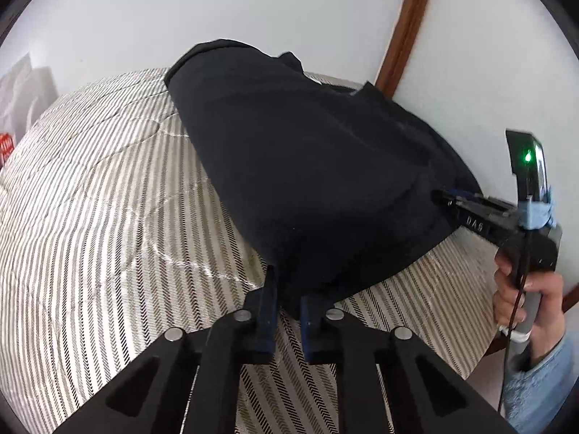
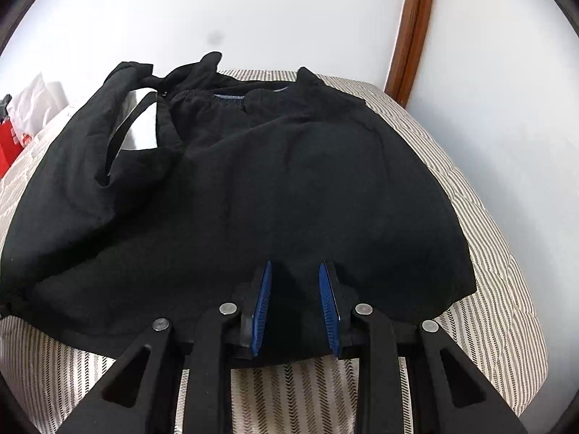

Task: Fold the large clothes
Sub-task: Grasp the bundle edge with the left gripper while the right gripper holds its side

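Left wrist view, nearest first: left hand-held gripper (image 1: 286, 311) down at the bottom, black fingers with blue pads (image 1: 268, 320), jaws pulled in tight and pinching the near corner of the black garment (image 1: 307, 166). Can't quite see the tips, since the dark cloth swallows them. Under that, a striped bedspread (image 1: 108, 217), grey and cream, a bit rumpled with stitched seams. Black garment spread over the bed, running back toward the white wall (image 1: 217, 7). Off to the right, right hand-held gripper (image 1: 439, 197) poking in from the side at the garment's edge, held by a hand (image 1: 528, 300) in a light blue denim sleeve (image 1: 539, 379), with a green light glowing on the housing above. Further back, a brown wooden door frame (image 1: 409, 25) against the wall. At the far left edge, something red and some white stuff, too blurry to call.

Right wrist view, same order: right hand-held gripper (image 2: 295, 303) partway open, blue ribbed pads (image 2: 262, 303) either side of a fold of the garment's (image 2: 253, 188) near hem, cloth sitting between them. Looks like a grip, pads right up against the fabric. Garment flat-ish across the bedspread (image 2: 488, 271), waistband end farthest away with a strip of blue lining showing, and a loose bit bunched at the far left. White wall (image 2: 253, 11) and door frame (image 2: 409, 36) behind.
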`<state>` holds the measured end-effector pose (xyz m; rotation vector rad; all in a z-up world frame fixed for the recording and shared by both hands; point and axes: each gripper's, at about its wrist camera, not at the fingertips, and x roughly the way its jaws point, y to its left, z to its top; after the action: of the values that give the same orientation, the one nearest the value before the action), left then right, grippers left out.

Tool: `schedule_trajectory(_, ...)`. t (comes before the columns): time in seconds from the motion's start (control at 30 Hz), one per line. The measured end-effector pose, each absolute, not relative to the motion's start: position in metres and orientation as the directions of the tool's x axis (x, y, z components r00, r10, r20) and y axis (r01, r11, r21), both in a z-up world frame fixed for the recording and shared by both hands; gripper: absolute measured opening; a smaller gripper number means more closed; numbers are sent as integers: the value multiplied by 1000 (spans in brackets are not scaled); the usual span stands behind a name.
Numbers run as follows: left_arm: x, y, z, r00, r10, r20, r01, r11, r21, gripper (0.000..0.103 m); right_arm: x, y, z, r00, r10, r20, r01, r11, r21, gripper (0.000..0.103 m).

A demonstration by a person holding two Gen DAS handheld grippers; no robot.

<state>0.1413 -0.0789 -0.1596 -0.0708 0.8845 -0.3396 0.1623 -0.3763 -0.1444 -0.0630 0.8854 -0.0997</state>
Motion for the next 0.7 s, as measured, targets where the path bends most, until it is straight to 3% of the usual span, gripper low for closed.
schedule_trajectory(0.7,119,42,-154,650,-261,-714,100,960,-260,5,163,-269,-140,640,62,-766,-121,992,-21,24)
